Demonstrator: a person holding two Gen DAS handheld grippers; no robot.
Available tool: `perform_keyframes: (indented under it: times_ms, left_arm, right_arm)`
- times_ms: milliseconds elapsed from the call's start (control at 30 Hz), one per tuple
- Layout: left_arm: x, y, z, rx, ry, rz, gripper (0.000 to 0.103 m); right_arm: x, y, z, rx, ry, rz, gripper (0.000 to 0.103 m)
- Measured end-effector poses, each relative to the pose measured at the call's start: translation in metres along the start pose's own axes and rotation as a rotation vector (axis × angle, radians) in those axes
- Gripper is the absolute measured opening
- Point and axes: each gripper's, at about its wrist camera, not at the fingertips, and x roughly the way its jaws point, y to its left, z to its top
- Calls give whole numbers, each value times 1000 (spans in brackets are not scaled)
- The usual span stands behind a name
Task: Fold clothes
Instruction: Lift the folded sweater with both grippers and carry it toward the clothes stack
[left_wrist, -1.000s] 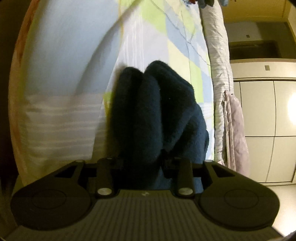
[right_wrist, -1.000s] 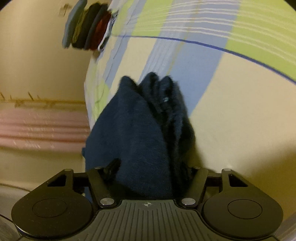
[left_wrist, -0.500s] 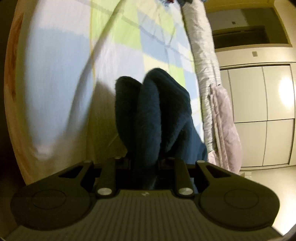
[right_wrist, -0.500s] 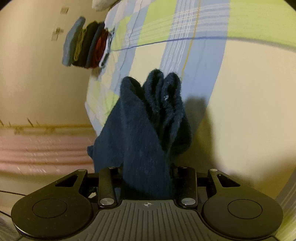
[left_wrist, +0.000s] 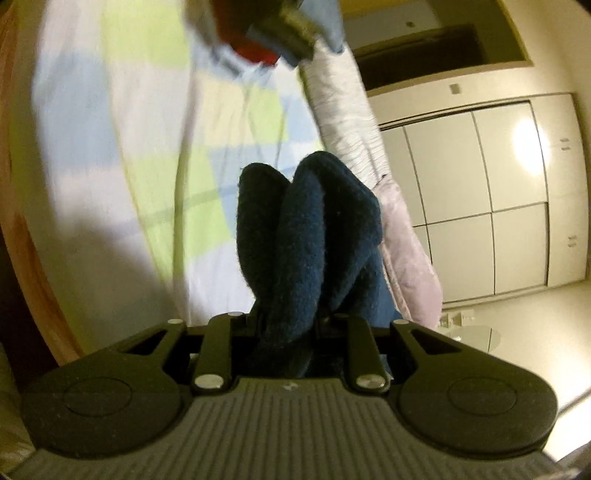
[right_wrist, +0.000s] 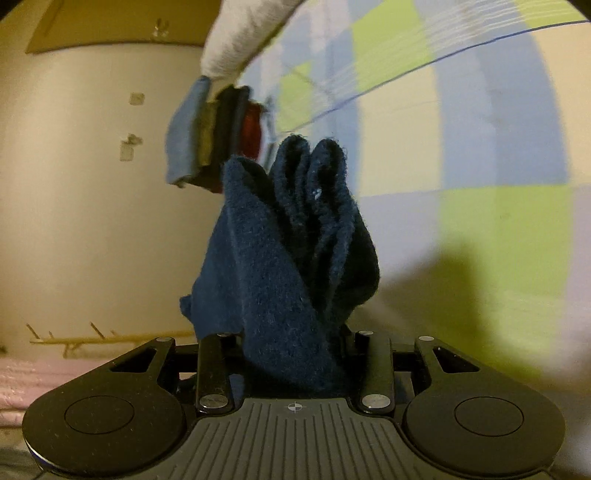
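Note:
A dark blue fleece garment is bunched in thick folds and lifted above the checked bed sheet. My left gripper is shut on one bunch of it, and the cloth hides the fingertips. In the right wrist view the same garment stands up in folds from my right gripper, which is shut on it too. Cloth hangs down on the left side of that grip. A stack of folded clothes lies on the sheet just beyond the garment, blurred at the top of the left wrist view.
A rolled white quilt runs along the bed's far side, with a pink cloth hanging beside it. White wardrobe doors stand behind. A bare wall and pink bedding lie to the left in the right wrist view.
Both grippers closed tighter on the blue garment, then rose and carried it across the bed. The stack of folded clothes has come much closer in both views.

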Motion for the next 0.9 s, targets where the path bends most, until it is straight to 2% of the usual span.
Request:
perform_keyframes:
  times_ms: [133,333,533,733,900]
  left_arm:
    - [-50,-17,62,72,-42,-1,18]
    - [-111,-27,125,94,-136,11,18]
    - [-118,-29,193,103,-182,-8,18]
    - [-106,-31,293,137,-176,-11,18]
    - [-84,-38,370,162,-174,-21,18]
  right_arm:
    - [43,53,-20,-5,-23,54,38]
    - [108,120,-25,-28,0,120,38]
    - [160,164,-9,-55,-1,163,38]
    - [227,196,31,-27,-25,193,38]
    - [275,230,69,-17,-46,181,38]
